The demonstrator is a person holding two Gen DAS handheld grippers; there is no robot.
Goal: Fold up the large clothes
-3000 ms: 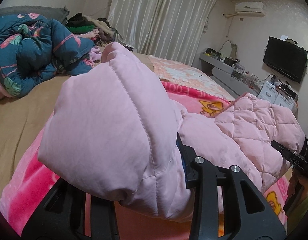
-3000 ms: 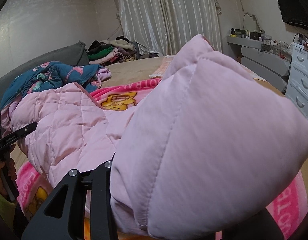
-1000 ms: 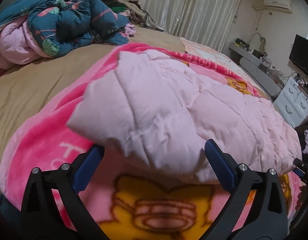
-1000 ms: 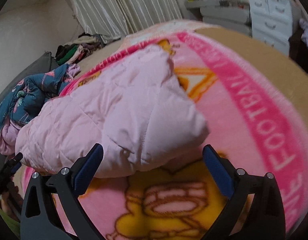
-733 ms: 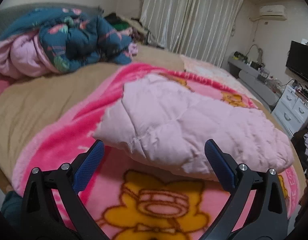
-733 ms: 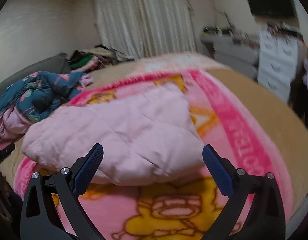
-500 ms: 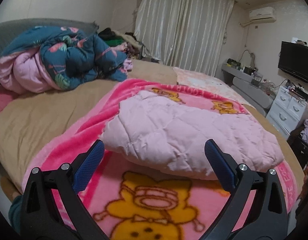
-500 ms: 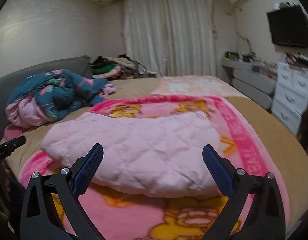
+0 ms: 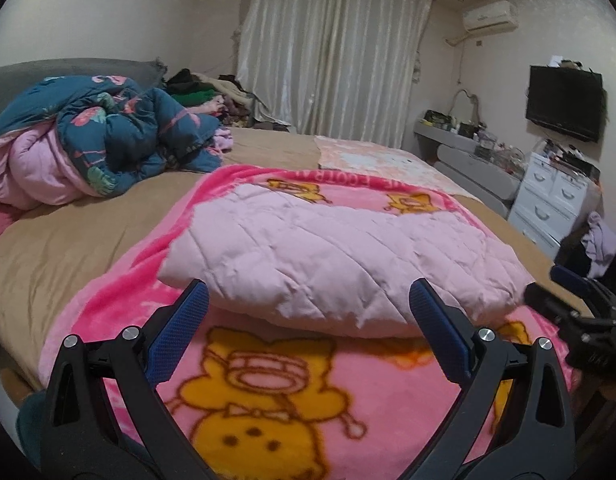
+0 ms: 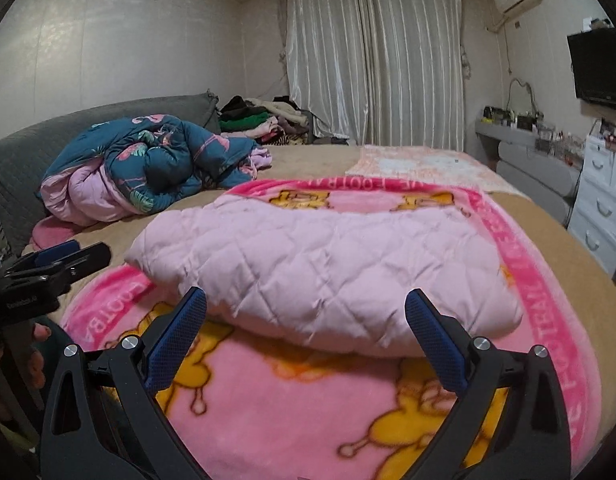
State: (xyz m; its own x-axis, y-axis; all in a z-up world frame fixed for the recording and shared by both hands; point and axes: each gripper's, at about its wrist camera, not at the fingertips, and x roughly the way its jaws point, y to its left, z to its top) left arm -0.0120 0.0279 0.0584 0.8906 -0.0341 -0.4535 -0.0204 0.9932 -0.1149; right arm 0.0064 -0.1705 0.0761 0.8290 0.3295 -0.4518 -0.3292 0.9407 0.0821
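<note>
In the left wrist view, pink lettering is seen along the far border of the pink blanket [image 9: 267, 392], too foreshortened to be read. The pale pink quilted coat [image 9: 340, 256] is laid folded on it, on the bed [image 9: 59, 240]. The left claw [image 9: 308, 336] is held released, empty, just short of the coat. In the right wrist view, "FOOTBALL" can be made out on the blanket's border; the right claw [image 10: 308, 336] is likewise spread, gripping nothing

Folded jacket [image 9: 332, 264] lies on blanket [image 9: 267, 392]; crumpled quilt [image 9: 103, 140] behind, left.
</note>
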